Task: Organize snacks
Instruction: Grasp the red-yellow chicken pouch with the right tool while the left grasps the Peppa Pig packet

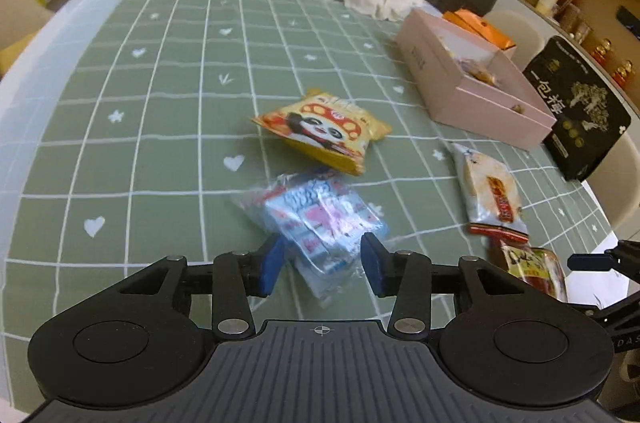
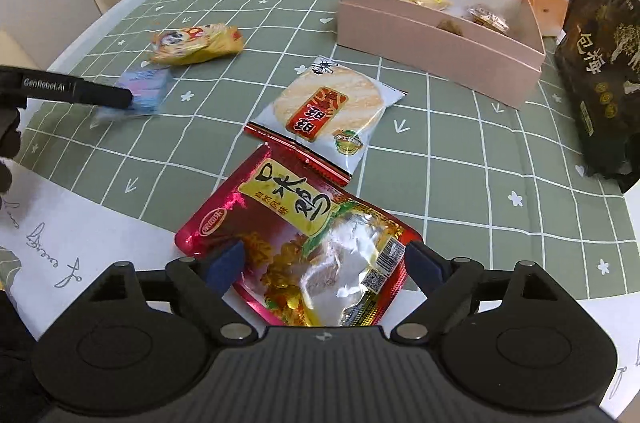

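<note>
Right at the lens of the right wrist view, the right claw (image 2: pixel 323 263) stands wide open, its blue pads on either flank of the red foil snack pouch (image 2: pixel 298 243), which lies flat at the near edge of the table (image 2: pixel 460 151); the pads look just clear of the foil rather than pressing it, so nothing is held. That pouch should be light, crinkly and slick, with soft contents that shift (a pinch across the flat middle may slide), so the sealed edge or a firm squeeze across its width seems the better hold. At twelve o'clock from it lies the rice cracker packet (image 2: pixel 326 111), touching the pouch's top edge; it is light but likely brittle inside, so a gentle grip on the crimped end suits it. The pink box (image 2: pixel 440 43) sits at one o'clock, open, with a few wrapped snacks already inside, and looks the likely destination. In the left wrist view, the left claw (image 1: pixel 323 263) is partly open around the blue-and-white wrapped pack (image 1: pixel 320 219), whose loose clear wrapper sits between the pads; whether the pads press it I cannot tell for sure, though they appear to stand off it. That pack is soft and slippery in its film. Beyond it at twelve o'clock lies the yellow panda packet (image 1: pixel 322 129), puffy and light.
</note>
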The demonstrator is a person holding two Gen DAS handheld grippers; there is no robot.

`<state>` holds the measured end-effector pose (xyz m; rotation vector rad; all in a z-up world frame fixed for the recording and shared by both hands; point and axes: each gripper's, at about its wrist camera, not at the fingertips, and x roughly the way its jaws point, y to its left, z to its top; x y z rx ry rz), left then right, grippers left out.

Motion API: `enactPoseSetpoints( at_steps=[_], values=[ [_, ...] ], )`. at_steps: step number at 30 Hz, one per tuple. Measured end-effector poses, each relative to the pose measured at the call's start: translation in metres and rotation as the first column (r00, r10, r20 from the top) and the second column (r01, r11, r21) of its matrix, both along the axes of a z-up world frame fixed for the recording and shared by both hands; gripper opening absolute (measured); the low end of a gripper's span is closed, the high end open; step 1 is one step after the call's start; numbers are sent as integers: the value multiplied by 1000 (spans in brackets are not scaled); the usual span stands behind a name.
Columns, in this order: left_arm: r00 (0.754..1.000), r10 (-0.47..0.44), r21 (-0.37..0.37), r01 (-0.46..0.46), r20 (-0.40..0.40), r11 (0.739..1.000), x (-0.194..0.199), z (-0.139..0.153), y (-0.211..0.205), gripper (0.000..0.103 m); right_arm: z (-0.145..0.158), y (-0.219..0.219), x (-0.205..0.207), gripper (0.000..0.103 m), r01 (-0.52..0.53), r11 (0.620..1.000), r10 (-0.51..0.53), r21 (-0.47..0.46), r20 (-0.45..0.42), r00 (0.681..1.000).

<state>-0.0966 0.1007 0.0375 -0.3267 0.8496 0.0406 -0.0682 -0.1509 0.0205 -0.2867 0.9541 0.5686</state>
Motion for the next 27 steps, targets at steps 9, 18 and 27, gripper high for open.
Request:
enactPoseSetpoints(
  at_steps=[9, 18, 27],
  values=[
    [979, 189, -74, -194, -75, 978, 30, 6, 9, 47, 19, 14, -5, 87, 10, 994, -15, 106, 44, 999],
    [986, -161, 224, 169, -53, 960, 65, -2, -63, 50, -8, 37, 29, 87, 147, 979, -148, 139, -2, 989],
    [995, -61, 325, 84, -79, 942, 13, -5, -24, 55, -26, 36, 7, 96, 153, 986, -158, 61, 91, 983]
  ],
)
